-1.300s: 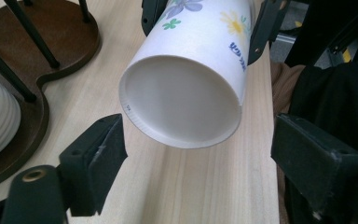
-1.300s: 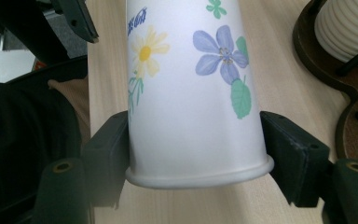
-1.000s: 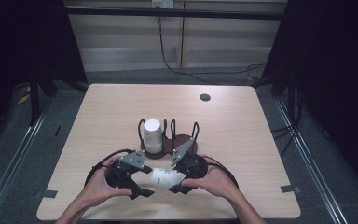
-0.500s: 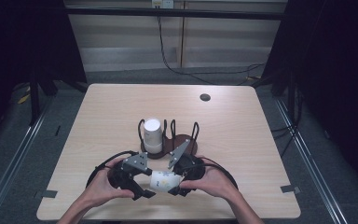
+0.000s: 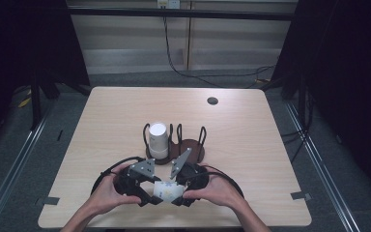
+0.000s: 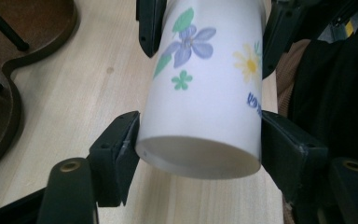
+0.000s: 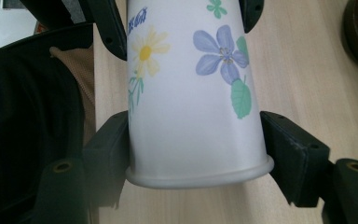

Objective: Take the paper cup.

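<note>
L gripper (image 5: 147, 195) has just been closing its jaws: now on base end of the flowered paper cup (image 5: 166, 191), held low over the counter (image 5: 251, 125) near its front edge. R gripper (image 5: 179, 193) clamps rim end. Judged: hand-over under way; holder (image 5: 191, 147) w/ second cup (image 5: 157, 140) just behind.

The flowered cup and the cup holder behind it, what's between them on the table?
In the high view, the grey plates atop both grippers lie between the flowered cup and the cup holder; the left gripper view shows bare tabletop there.
</note>
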A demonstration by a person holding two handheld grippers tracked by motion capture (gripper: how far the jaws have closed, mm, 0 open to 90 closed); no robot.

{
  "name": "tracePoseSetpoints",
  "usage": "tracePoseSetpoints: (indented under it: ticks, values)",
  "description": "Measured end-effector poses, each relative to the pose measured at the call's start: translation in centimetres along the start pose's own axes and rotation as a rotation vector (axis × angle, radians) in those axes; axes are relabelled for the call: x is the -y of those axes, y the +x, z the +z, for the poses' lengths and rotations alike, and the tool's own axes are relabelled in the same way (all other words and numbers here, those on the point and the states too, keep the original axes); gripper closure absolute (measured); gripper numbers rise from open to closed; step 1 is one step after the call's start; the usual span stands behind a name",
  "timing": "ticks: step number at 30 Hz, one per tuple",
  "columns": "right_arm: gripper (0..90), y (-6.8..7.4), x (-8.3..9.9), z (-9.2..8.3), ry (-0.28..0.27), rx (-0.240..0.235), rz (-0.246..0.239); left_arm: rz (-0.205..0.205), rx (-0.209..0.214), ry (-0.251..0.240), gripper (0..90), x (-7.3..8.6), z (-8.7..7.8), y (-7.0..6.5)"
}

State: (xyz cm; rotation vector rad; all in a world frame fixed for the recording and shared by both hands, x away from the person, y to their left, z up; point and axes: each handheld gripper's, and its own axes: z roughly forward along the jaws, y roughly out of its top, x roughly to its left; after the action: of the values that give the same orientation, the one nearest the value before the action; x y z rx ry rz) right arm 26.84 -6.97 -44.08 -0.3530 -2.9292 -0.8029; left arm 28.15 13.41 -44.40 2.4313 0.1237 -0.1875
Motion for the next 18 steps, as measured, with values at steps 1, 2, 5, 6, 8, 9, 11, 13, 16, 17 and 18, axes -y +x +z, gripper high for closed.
tracePoseSetpoints:
  ticks: [1,2,5,6,8,9,11,13,16,17,18]
  values:
    - [28.6,0.02,-0.02,0.03,0.000,-0.004,-0.003,0.001,0.001,-0.001,31.9,0.01,0.04,-0.02]
    - [28.6,0.07,-0.05,0.03,-0.001,-0.002,0.000,0.005,0.003,0.004,32.0,0.02,0.09,-0.01]
    - [28.6,0.12,-0.04,-0.18,-0.016,-0.008,0.005,0.004,0.009,0.006,32.4,0.01,0.23,-0.05]
    - [28.6,0.14,-0.03,-0.19,-0.017,-0.008,0.007,0.009,0.013,0.005,32.8,-0.01,0.26,-0.06]
    - [28.6,0.14,0.01,-0.14,-0.013,-0.014,0.000,0.012,0.023,0.011,33.3,-0.01,0.36,-0.04]
    - [28.6,0.12,0.01,-0.09,-0.011,-0.012,-0.005,0.012,0.019,0.013,33.3,0.00,0.42,-0.06]
    - [28.6,0.11,0.02,-0.03,-0.008,-0.016,-0.006,0.007,0.020,0.011,33.3,0.00,0.49,-0.09]
    - [28.6,0.10,0.04,0.00,-0.010,-0.019,-0.006,0.004,0.026,0.009,33.3,0.00,0.54,-0.05]
    - [28.6,0.10,0.04,0.01,-0.013,-0.013,-0.010,0.004,0.018,0.016,33.5,-0.02,0.56,-0.06]
    - [28.6,0.10,0.04,0.03,-0.016,-0.014,-0.008,0.004,0.019,0.016,33.7,-0.02,0.55,-0.04]
    - [28.7,0.12,0.05,0.02,-0.013,-0.014,-0.003,0.008,0.018,0.017,33.8,-0.02,0.52,-0.01]
